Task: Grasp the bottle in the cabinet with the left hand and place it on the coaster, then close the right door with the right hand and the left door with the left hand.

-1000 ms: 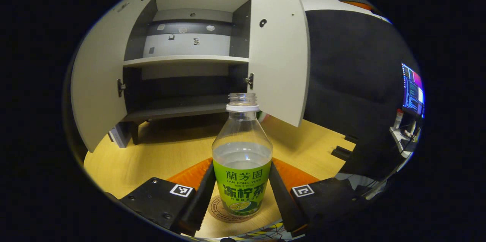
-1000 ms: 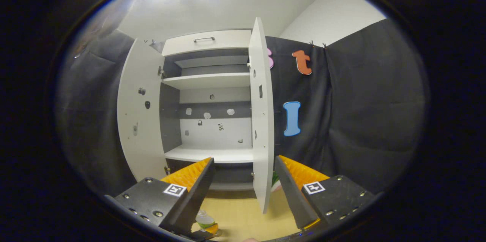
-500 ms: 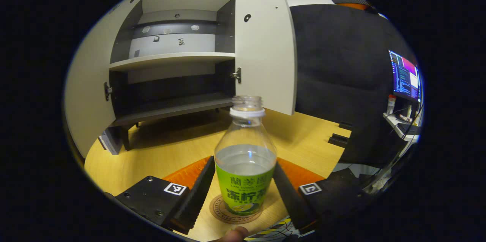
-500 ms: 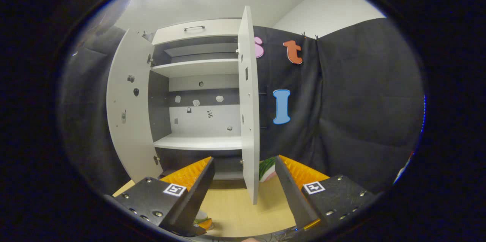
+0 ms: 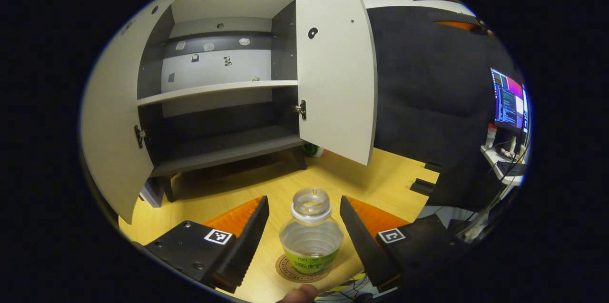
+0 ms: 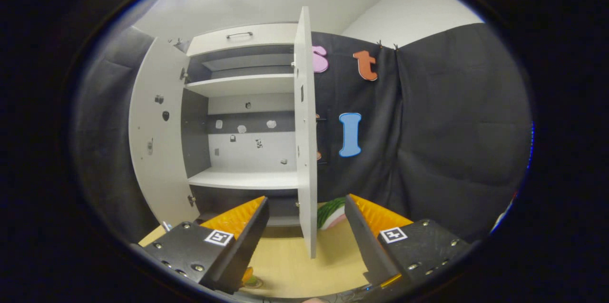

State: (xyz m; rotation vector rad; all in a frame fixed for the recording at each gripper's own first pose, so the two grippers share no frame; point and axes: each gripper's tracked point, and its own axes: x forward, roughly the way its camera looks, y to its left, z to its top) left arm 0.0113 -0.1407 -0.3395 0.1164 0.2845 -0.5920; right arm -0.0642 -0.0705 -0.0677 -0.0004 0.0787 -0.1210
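White wooden cabinet (image 5: 223, 89) stands with both doors wide open on the yellow wooden table (image 5: 223, 189), where the clear plastic bottle with a green label (image 5: 310, 241) stands, touching neither finger, on the round brown coaster (image 5: 290, 272) between the spread-open left gripper (image 5: 304, 236), while the right gripper (image 6: 304, 241), fingers apart too, points at what may be the right door's edge (image 6: 304, 151).

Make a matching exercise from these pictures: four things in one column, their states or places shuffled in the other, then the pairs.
Things:
1. bottle
2. coaster
3. right door
4. left hand-held gripper

States:
A. swung open
B. open, fingers either side of the bottle without touching it
C. lies flat on the table, under the bottle
D. stands upright, uncapped

Pairs: 1-D, 2-C, 3-A, 4-B
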